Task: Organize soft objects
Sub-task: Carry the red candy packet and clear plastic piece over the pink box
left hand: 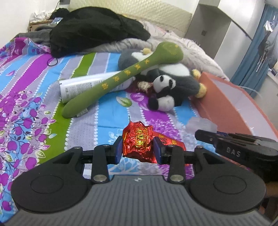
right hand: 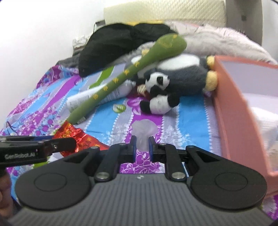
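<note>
My left gripper (left hand: 138, 147) is shut on a crinkled red foil packet (left hand: 137, 141), held just above the striped bedsheet; the packet also shows in the right wrist view (right hand: 76, 137). My right gripper (right hand: 141, 145) is shut on a soft translucent white object (right hand: 143, 131), also seen in the left wrist view (left hand: 201, 125). Beyond lie a long green plush stick (left hand: 121, 76), a white tube (left hand: 83, 87) under it, a small panda plush (left hand: 164, 92) and a larger grey-and-white plush (left hand: 173, 71). A salmon-pink box (right hand: 243, 97) stands open at the right.
A black garment (left hand: 93, 29) and a grey fleece blanket (left hand: 187, 45) are heaped at the head of the bed. A padded headboard (left hand: 139, 12) and a blue curtain (left hand: 257, 52) lie beyond. The right gripper's body (left hand: 243, 151) is close beside my left one.
</note>
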`<state>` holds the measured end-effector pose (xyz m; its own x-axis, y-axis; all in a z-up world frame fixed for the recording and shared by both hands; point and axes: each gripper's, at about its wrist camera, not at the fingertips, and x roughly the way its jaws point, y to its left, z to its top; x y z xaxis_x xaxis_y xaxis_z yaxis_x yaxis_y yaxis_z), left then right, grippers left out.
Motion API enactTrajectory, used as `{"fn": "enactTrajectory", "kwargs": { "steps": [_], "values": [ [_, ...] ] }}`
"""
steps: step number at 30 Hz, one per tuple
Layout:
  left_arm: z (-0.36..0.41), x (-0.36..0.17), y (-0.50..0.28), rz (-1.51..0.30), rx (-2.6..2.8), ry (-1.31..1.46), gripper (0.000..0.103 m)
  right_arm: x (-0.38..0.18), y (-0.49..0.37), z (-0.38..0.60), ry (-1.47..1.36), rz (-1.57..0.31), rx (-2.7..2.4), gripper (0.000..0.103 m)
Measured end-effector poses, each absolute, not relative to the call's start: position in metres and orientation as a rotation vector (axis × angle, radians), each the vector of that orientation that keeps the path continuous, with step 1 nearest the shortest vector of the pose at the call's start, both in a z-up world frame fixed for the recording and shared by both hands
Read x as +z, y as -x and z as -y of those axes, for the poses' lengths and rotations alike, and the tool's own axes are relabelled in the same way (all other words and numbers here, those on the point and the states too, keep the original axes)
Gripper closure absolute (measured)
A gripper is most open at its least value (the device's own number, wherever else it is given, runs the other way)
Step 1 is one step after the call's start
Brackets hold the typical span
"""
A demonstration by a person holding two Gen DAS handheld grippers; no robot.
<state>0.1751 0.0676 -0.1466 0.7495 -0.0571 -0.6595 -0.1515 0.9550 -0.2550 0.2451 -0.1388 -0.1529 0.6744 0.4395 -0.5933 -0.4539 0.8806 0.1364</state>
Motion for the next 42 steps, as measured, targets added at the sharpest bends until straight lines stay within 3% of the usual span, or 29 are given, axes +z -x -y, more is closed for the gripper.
{"fn": "enactTrajectory", "kwargs": {
  "steps": [27, 42],
  "values": [
    [-0.005, -0.063, -0.101, -0.651, -0.087, 0.318, 0.061, -0.063, -0.121, 0.209, -0.066, -0.475, 0.384, 0.086],
    [0.067, -0.055, -0.117, -0.672, -0.254, 0.266, 0.061, -0.062, -0.097, 0.275, -0.104, -0.473, 0.241, 0.086]
  ]
}}
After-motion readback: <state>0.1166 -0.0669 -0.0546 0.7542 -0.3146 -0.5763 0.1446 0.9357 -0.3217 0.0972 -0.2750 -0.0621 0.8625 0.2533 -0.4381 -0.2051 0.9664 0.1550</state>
